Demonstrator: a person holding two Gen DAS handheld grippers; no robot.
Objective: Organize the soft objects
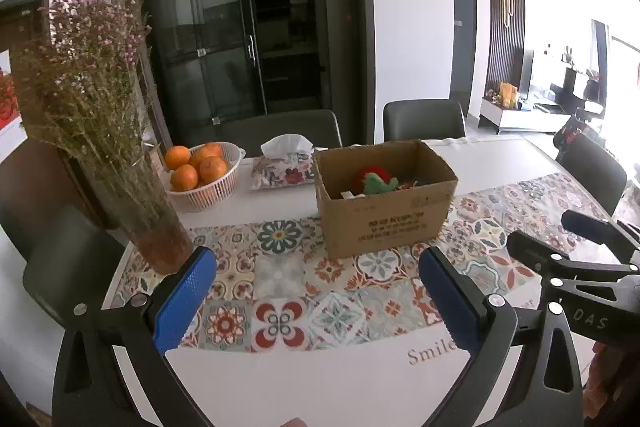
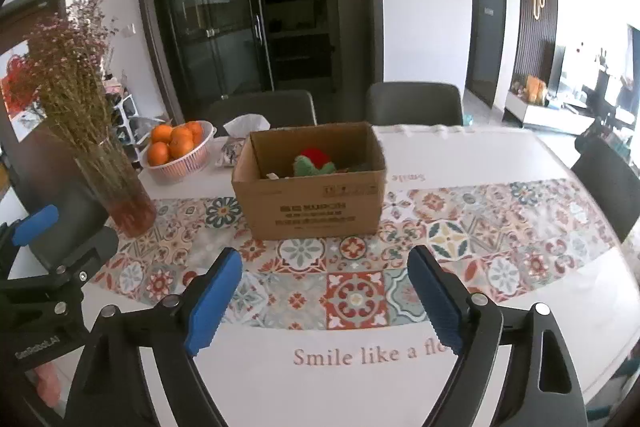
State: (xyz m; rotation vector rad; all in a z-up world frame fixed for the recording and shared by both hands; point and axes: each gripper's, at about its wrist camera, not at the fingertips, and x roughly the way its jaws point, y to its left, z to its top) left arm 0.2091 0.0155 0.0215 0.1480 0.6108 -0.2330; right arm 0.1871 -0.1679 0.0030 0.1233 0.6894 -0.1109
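Observation:
An open cardboard box stands on the patterned table runner; it also shows in the right wrist view. Inside lies a red and green plush toy, also seen in the right wrist view, with other items partly hidden. My left gripper is open and empty, above the runner short of the box. My right gripper is open and empty, also short of the box. The right gripper shows at the right of the left wrist view.
A glass vase of dried pink flowers stands at the left, close to my left finger. A white basket of oranges and a floral tissue pack sit behind. Dark chairs surround the white table.

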